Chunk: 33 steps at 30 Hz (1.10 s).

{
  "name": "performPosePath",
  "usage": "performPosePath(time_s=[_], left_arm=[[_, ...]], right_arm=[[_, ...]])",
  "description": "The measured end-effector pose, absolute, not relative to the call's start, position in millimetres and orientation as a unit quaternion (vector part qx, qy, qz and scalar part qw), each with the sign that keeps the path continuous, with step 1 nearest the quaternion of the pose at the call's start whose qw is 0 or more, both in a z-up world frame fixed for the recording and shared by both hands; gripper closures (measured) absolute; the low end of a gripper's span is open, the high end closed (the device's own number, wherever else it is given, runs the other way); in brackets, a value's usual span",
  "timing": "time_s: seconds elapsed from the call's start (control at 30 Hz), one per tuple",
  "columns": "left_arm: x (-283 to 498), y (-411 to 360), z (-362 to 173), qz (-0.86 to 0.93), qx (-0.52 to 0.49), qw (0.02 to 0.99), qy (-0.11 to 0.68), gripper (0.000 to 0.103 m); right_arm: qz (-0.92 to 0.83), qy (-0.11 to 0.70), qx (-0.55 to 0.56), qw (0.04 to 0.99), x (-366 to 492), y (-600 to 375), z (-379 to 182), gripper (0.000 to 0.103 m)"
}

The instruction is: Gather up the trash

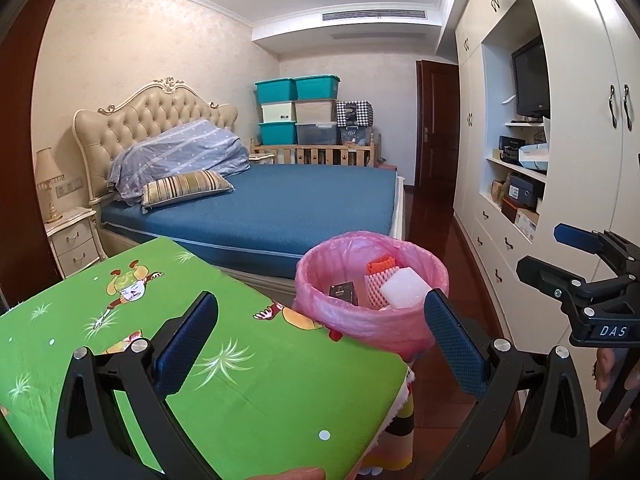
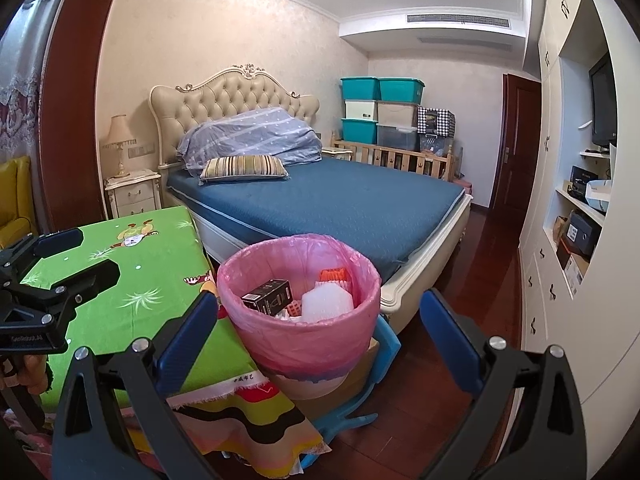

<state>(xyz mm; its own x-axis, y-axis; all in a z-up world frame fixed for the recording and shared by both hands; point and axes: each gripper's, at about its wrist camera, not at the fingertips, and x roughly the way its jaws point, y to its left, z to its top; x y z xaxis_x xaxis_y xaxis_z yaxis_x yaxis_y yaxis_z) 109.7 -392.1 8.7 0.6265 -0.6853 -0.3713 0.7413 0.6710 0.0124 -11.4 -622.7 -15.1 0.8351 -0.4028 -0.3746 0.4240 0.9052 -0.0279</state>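
A bin lined with a pink bag (image 1: 400,322) (image 2: 304,344) stands beside the green-clothed table (image 1: 256,384) (image 2: 132,280). Inside lie a black box (image 2: 267,299) (image 1: 343,292), a white foam block (image 2: 327,303) (image 1: 405,289) and orange foam netting (image 2: 333,275) (image 1: 382,267). My left gripper (image 1: 320,312) hangs open over the table's corner with nothing between its fingers. My right gripper (image 2: 320,312) is open too, in front of the bin, and empty. Each gripper shows in the other's view, the right gripper (image 1: 568,256) at the edge and the left gripper (image 2: 80,254) over the table.
A bed with a blue mattress (image 2: 340,204) fills the room behind the bin. White wardrobes and shelves (image 2: 580,208) line the right wall above red wooden floor (image 2: 420,408). The bin rests on a blue stool (image 2: 384,364). Stacked storage boxes (image 2: 380,112) stand at the far wall.
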Motion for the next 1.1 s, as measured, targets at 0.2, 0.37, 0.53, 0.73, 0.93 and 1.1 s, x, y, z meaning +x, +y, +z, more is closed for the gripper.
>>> performPosePath(time_s=[0.2, 0.37, 0.53, 0.73, 0.93, 1.1], left_arm=[[110.3, -392.7, 7.1, -0.395, 0.081, 0.899, 0.172, 0.006], [110.1, -393.6, 7.1, -0.396, 0.081, 0.898, 0.172, 0.006], [110.0, -392.5, 5.6, -0.398, 0.082, 0.897, 0.171, 0.006], [109.8, -392.1, 4.7, -0.4, 0.082, 0.897, 0.172, 0.006], [110.0, -391.5, 4.2, -0.4, 0.081, 0.897, 0.173, 0.006], [110.0, -389.1, 1.6, -0.398, 0.079, 0.897, 0.173, 0.006]], right_arm=[[-0.216, 0.191, 0.032, 0.957, -11.7, -624.6, -17.6, 0.005], [-0.216, 0.191, 0.033, 0.957, -12.1, -625.0, -17.5, 0.005], [-0.215, 0.193, 0.034, 0.957, -12.3, -625.7, -18.8, 0.005], [-0.216, 0.191, 0.036, 0.957, -13.0, -625.5, -19.0, 0.005], [-0.214, 0.193, 0.036, 0.957, -11.4, -625.1, -20.5, 0.005], [-0.211, 0.192, 0.036, 0.958, -10.7, -623.7, -21.6, 0.005]])
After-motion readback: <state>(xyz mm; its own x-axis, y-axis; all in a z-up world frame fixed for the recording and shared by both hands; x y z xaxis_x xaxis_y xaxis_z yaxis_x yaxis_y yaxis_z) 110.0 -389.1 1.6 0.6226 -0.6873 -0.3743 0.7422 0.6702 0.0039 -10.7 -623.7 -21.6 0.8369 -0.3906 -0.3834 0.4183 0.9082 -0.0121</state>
